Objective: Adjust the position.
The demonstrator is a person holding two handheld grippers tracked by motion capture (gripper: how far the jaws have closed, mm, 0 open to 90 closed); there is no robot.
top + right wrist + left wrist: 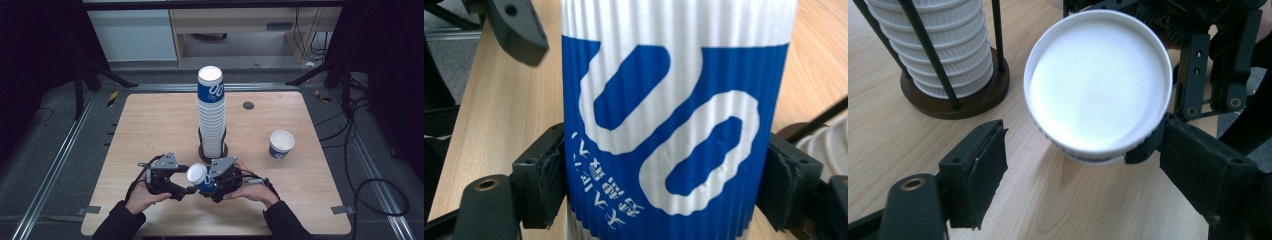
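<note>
Right claw [212, 186] is clamped on a cup [200, 177], both pads pressed against its ribbed sides, near the middle of the counter's [150, 125] front edge. The cup lies tipped, mouth toward the left claw [182, 182]. In the right gripper view the cup [674, 125] sits between the jaws: white band at the rim, blue body, a big white looping mark like two zeros, and a line of small white characters beneath it, too slanted to read.

Left claw is spread wide, jaws apart, and in the left gripper view its right jaw sits just under the cup's rim [1098, 85], while the left jaw stands clear. That view looks straight into the white inside of the cup, and shows the stack's [938, 50] ribbed white sides in a black wire holder on a dark round base.

From the high view: the stack [211, 115] stands tall at the counter's centre, same blue print on its top cup. A second cup [281, 144] stands upright toward the right edge, well apart.
</note>
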